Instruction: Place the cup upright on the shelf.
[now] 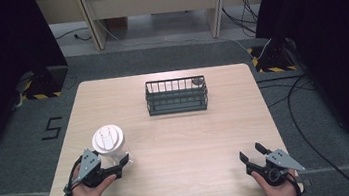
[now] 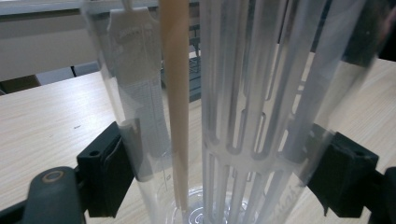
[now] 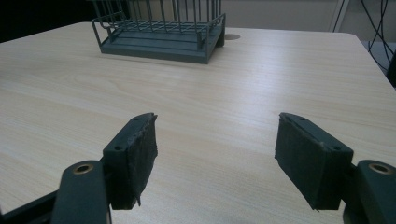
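Note:
A clear plastic tumbler (image 1: 109,144) with a white lid stands upright near the table's front left. My left gripper (image 1: 123,166) is shut on its lower wall. In the left gripper view the tumbler (image 2: 233,93) sits between both black pads (image 2: 108,173), touching each; inside it are a slotted clear insert and a cream stick (image 2: 176,102). My right gripper (image 1: 251,152) rests low at the front right of the table, open with nothing between its jaws; in the right gripper view (image 3: 215,154) there is bare wood between the pads (image 3: 140,154).
A dark wire basket (image 1: 176,95) stands at the middle back of the light wooden table (image 1: 193,141); in the right gripper view the basket (image 3: 161,32) lies far ahead to the left. Cables (image 1: 293,93) run over the grey floor to the right.

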A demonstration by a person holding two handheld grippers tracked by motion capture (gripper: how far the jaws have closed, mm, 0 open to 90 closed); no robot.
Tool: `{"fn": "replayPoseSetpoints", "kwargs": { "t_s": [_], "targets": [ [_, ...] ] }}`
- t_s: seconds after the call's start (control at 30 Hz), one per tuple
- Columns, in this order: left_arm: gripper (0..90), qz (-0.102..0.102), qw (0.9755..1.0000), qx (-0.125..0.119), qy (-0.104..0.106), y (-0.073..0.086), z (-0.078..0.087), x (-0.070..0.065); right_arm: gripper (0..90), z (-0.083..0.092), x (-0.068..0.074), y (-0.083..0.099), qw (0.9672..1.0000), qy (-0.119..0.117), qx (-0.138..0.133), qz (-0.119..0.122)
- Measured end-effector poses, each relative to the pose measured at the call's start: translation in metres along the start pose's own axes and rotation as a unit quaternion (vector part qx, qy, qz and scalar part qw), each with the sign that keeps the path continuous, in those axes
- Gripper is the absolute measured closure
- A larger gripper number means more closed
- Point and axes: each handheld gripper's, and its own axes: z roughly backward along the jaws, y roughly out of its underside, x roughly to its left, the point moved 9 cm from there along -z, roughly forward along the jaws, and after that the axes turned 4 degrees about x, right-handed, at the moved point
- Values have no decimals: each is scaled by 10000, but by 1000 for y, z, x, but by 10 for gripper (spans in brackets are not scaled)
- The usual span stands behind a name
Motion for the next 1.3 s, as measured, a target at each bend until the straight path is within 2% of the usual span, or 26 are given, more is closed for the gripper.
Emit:
{"fn": "replayPoseSetpoints", "kwargs": {
  "t_s": [1.3],
  "targets": [
    [178,-147,9997,-185,30,-36,-24,3,302,0,0,0,10000,-7,-1,-3]
  ]
}}
